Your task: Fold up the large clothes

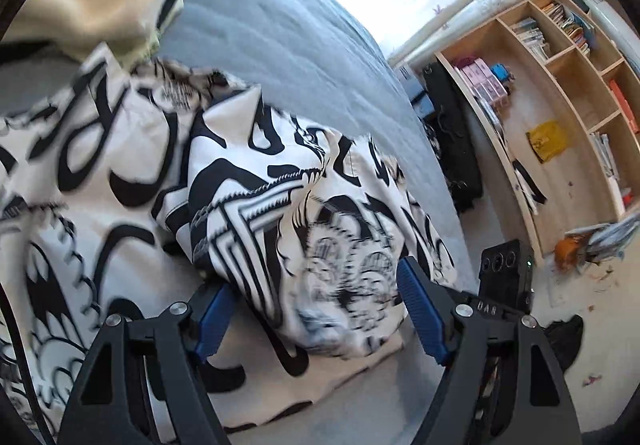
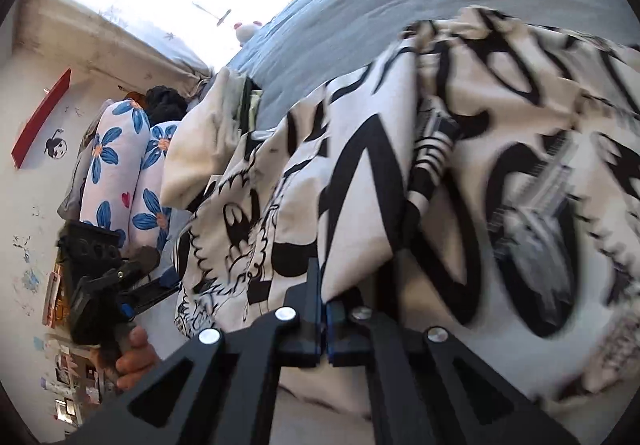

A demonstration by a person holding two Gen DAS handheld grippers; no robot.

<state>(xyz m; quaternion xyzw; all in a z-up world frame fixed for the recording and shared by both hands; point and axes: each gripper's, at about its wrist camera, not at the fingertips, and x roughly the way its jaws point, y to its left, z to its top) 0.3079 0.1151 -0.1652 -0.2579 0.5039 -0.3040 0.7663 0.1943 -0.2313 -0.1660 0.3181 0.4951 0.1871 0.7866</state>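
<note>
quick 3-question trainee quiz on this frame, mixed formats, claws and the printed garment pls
1. True or false: the left claw is shut on the black-and-white printed garment.
2. What does the right claw grip? A) the floral pillows B) a fold of the printed garment C) nothing
3. Fill in: the garment lies on a ____-coloured bed cover.

Key
1. False. Its blue pads stand wide apart, with a bunched part of the garment between them.
2. B. In the right wrist view the jaws are closed together with cloth pinched between them.
3. Grey-blue.
</note>
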